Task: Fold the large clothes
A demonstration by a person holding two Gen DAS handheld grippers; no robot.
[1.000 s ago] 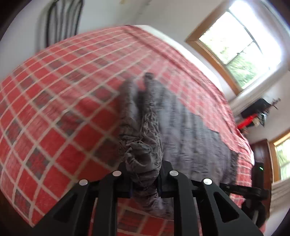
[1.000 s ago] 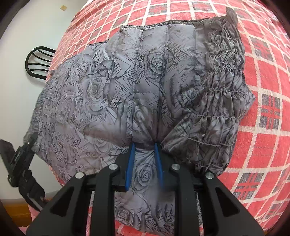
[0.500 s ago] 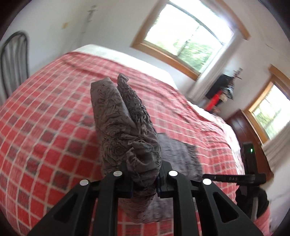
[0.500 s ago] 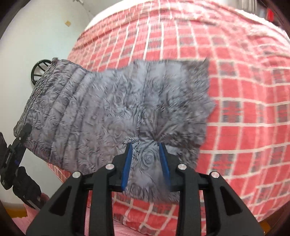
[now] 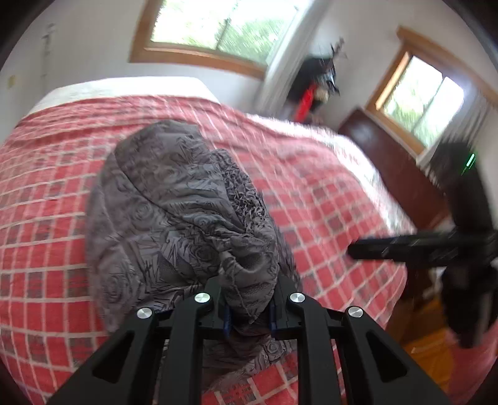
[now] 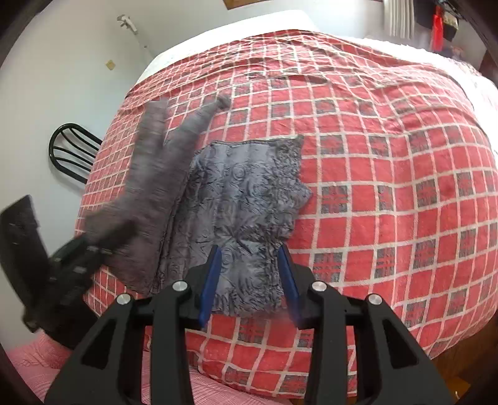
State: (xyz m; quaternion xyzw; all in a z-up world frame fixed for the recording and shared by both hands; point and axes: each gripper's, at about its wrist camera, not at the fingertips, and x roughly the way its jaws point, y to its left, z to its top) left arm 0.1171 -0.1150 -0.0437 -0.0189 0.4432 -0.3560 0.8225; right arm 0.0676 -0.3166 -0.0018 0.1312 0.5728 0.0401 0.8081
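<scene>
The grey rose-print garment lies partly flat on the red checked bedspread. Its left part is lifted and blurred, bunched in my left gripper, which is shut on it. In the left wrist view that bunch of the garment rises from my left gripper and hides the bed behind it. My right gripper hovers above the garment's near edge. Its jaws are opening, and the blue pads stand clear of the cloth seen between them.
A black metal chair stands against the white wall left of the bed. Windows, a dark wooden dresser and a hanging red and black item lie beyond the bed's far side. The bed's near edge drops to a wooden floor.
My left gripper swung up and across with its bunch of cloth while rolling. My right gripper opened off the garment's near edge and rose; the garment now lies smaller below it.
</scene>
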